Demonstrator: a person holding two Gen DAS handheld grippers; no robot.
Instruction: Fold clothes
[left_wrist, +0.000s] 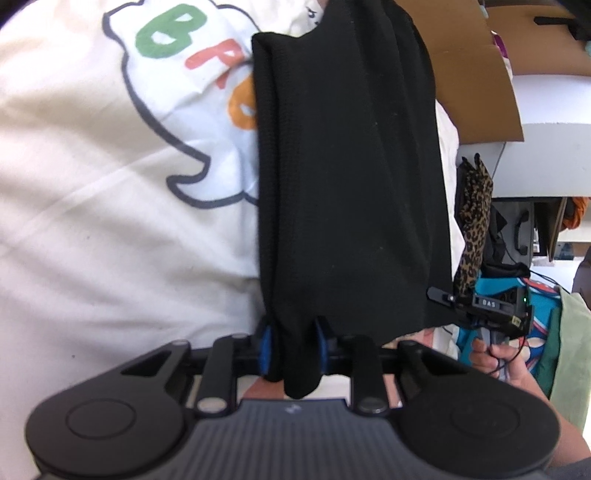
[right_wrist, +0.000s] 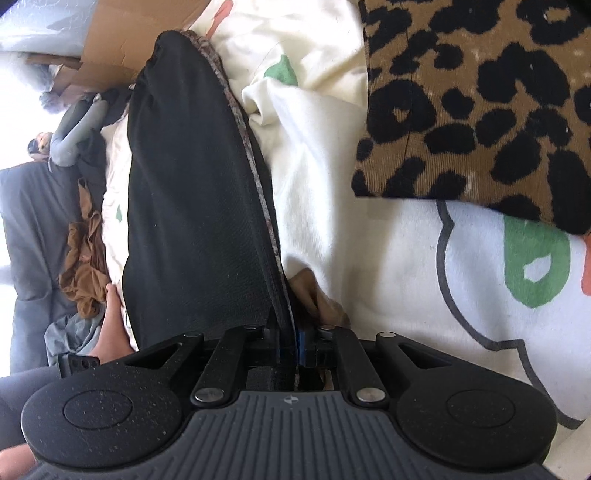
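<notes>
In the left wrist view, a cream shirt (left_wrist: 92, 192) with a printed cartoon outline and coloured letters is spread across the left of the scene. Over its right part a black garment (left_wrist: 351, 177) is stretched as a long folded band running away from the camera. The near edge of this band is bunched between the blue pads of the left tongs (left_wrist: 293, 349), which are pitched downward and clamped on the cloth. Further right, the right tongs (left_wrist: 441, 295) are seen side-on at the band's lower right corner, gripped from below by a hand (left_wrist: 498, 363); a leopard-print cloth (left_wrist: 474, 225) is seen just above them. Behind, brown cardboard (left_wrist: 472, 74) is visible. In the right wrist view, a pile of brown and grey clothes (right_wrist: 83, 269) lies at the far left. The black garment (right_wrist: 195, 192) is seen next, pulled into a tall, narrow fold with a greyish edge along its right side. That edge runs down into the right tongs (right_wrist: 291, 347), which are angled downward and drawn nearly together, pressed on the thin layer of fabric. To the right, the cream shirt (right_wrist: 351, 240) lies beneath, and the leopard-print cloth (right_wrist: 480, 103) rests on it at the upper right.
</notes>
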